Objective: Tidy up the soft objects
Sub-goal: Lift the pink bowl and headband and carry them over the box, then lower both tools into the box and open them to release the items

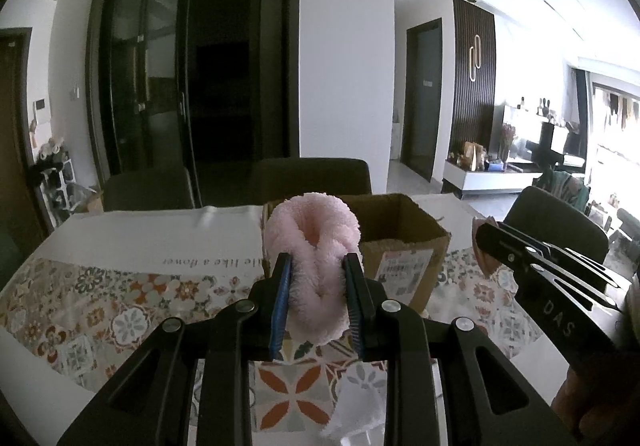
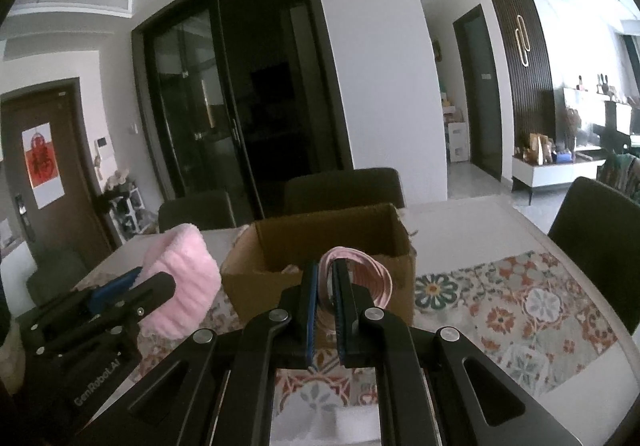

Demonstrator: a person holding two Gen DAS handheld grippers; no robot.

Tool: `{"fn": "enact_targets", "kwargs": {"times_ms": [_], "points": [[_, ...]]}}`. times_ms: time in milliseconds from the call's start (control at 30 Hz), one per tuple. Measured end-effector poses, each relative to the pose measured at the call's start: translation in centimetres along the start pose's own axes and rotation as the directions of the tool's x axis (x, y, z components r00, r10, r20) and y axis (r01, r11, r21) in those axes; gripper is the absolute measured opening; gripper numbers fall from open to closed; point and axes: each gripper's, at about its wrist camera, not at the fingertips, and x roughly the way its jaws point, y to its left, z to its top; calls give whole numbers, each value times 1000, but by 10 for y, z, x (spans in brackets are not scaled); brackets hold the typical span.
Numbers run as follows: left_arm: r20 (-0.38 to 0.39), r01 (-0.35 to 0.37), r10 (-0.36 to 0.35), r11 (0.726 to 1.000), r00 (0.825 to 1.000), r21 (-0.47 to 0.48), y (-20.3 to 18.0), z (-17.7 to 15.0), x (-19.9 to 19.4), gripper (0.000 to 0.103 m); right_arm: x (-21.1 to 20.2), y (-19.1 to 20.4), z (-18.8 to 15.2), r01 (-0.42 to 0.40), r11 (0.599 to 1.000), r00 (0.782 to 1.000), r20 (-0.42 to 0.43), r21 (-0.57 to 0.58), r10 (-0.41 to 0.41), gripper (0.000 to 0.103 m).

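Note:
My left gripper [image 1: 316, 266] is shut on a fluffy pink headband [image 1: 314, 250], squeezed between its blue pads and held above the table. In the right wrist view the same fluffy pink headband [image 2: 180, 282] sits at the left in my left gripper [image 2: 148, 286]. My right gripper [image 2: 326, 278] is shut on a coil of thin pink bands [image 2: 360, 272], lifted just in front of an open cardboard box [image 2: 280, 246]. That cardboard box [image 1: 404, 230] stands behind and to the right of the headband in the left wrist view, where the right gripper [image 1: 486, 238] enters from the right.
The table [image 2: 520, 310] has a floral patterned runner and a white far edge. Dark chairs [image 2: 344, 185] stand behind the table, and another chair [image 2: 600, 242] at its right end. Something white and crumpled [image 1: 352, 406] lies on the runner under my left gripper.

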Motion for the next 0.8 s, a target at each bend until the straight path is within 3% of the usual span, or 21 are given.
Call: {"fn": "enact_targets", "kwargs": {"times_ms": [800], "points": [[26,-17,17,999,1000,32,2,43,65,26,58,2,46,-9,999,999,32,-53,10,9]]}}
